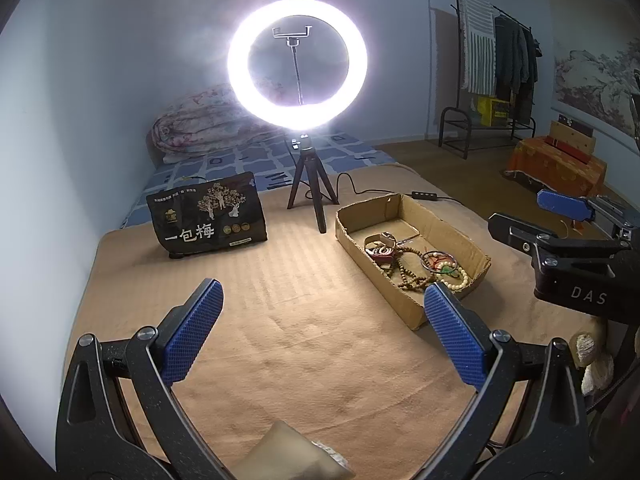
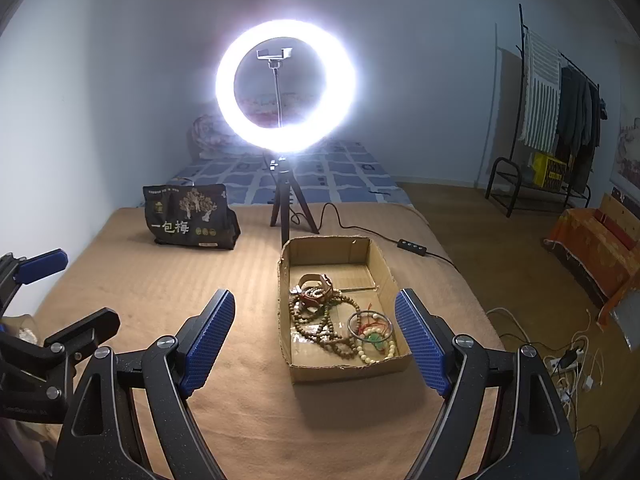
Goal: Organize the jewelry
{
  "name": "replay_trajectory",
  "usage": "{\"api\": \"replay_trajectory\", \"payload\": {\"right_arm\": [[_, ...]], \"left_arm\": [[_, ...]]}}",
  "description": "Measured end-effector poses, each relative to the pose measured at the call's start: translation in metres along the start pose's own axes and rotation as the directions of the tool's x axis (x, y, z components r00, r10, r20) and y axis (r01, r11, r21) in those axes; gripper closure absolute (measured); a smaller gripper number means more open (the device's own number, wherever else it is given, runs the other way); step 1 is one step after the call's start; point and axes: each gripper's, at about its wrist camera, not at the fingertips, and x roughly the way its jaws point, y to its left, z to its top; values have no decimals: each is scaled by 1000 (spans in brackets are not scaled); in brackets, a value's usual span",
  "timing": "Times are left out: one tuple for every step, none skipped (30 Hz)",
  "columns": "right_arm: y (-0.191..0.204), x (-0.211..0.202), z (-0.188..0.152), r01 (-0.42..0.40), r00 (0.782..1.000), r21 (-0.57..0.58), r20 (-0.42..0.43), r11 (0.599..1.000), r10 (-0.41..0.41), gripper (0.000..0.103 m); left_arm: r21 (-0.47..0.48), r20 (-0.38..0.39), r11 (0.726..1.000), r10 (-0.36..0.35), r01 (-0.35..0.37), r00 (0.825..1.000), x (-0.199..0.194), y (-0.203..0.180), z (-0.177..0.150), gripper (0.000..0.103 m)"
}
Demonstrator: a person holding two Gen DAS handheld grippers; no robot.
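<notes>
An open cardboard box (image 2: 382, 264) sits on the tan blanket; it also shows in the left wrist view (image 1: 400, 312). In it lie brown bead strings (image 2: 324, 320), a cream bead bracelet (image 2: 378, 350) with a green stone, a metal bangle (image 2: 370, 322) and a brown watch strap (image 2: 316, 286); the pile shows in the left wrist view too (image 1: 416, 264). My right gripper (image 2: 316, 340) is open and empty, above the box's near half. My left gripper (image 1: 322, 332) is open and empty, left of the box.
A lit ring light on a small tripod (image 2: 286, 216) stands behind the box, its cable and switch (image 2: 412, 246) trailing right. A black snack bag (image 2: 192, 216) stands at back left. A beige cushion (image 1: 288, 454) lies near me. A clothes rack (image 2: 556, 120) stands far right.
</notes>
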Motion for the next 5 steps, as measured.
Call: {"api": "replay_trajectory", "payload": {"right_arm": [[0, 0, 0, 0, 1000, 1, -1, 1000, 0, 21], [-1, 0, -1, -1, 1000, 2, -2, 1000, 1, 21], [-1, 1, -1, 0, 1000, 3, -3, 1000, 0, 21], [-1, 1, -1, 0, 1000, 4, -4, 1000, 0, 21], [-2, 2, -2, 1, 1000, 4, -5, 1000, -1, 21]], "left_arm": [[2, 2, 1000, 2, -2, 1000, -1, 0, 0, 1], [4, 6, 1000, 4, -5, 1000, -1, 0, 0, 1], [7, 9, 1000, 13, -13, 1000, -1, -1, 0, 1], [8, 10, 1000, 17, -17, 1000, 0, -1, 0, 1], [7, 8, 1000, 17, -17, 1000, 1, 0, 0, 1]]}}
